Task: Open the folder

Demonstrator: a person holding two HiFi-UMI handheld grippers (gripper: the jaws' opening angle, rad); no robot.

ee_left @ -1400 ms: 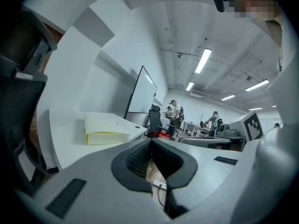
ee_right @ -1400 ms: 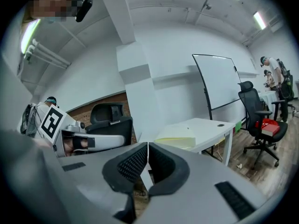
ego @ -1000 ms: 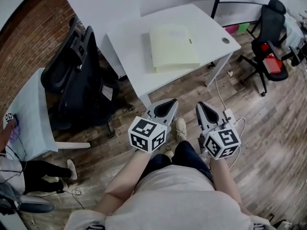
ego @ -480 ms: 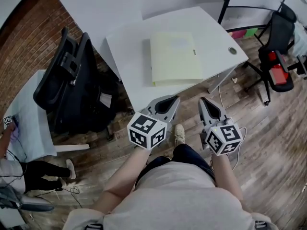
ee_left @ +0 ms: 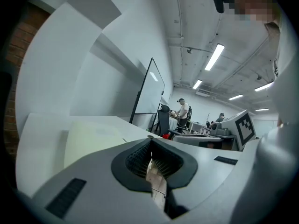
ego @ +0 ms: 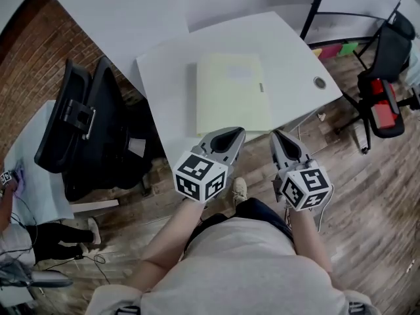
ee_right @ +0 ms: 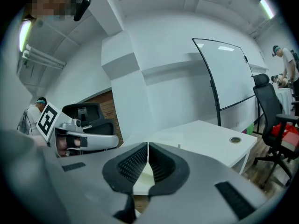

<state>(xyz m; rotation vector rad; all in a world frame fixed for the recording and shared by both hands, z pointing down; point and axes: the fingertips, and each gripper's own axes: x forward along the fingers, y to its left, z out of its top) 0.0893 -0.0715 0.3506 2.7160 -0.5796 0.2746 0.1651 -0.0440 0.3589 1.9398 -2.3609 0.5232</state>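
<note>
Right now my left hand-held gripper [ego: 231,135] and right hand-held gripper [ego: 278,138] are both fully closed and empty, near the worktop [ego: 167,77]; the yellow folder [ego: 233,94] lies closed on it.

So there's this white table [ego: 164,77] standing on a wood floor [ego: 367,176], and just a pale yellow folder [ego: 233,100] lying flat and closed on top of it.
</note>
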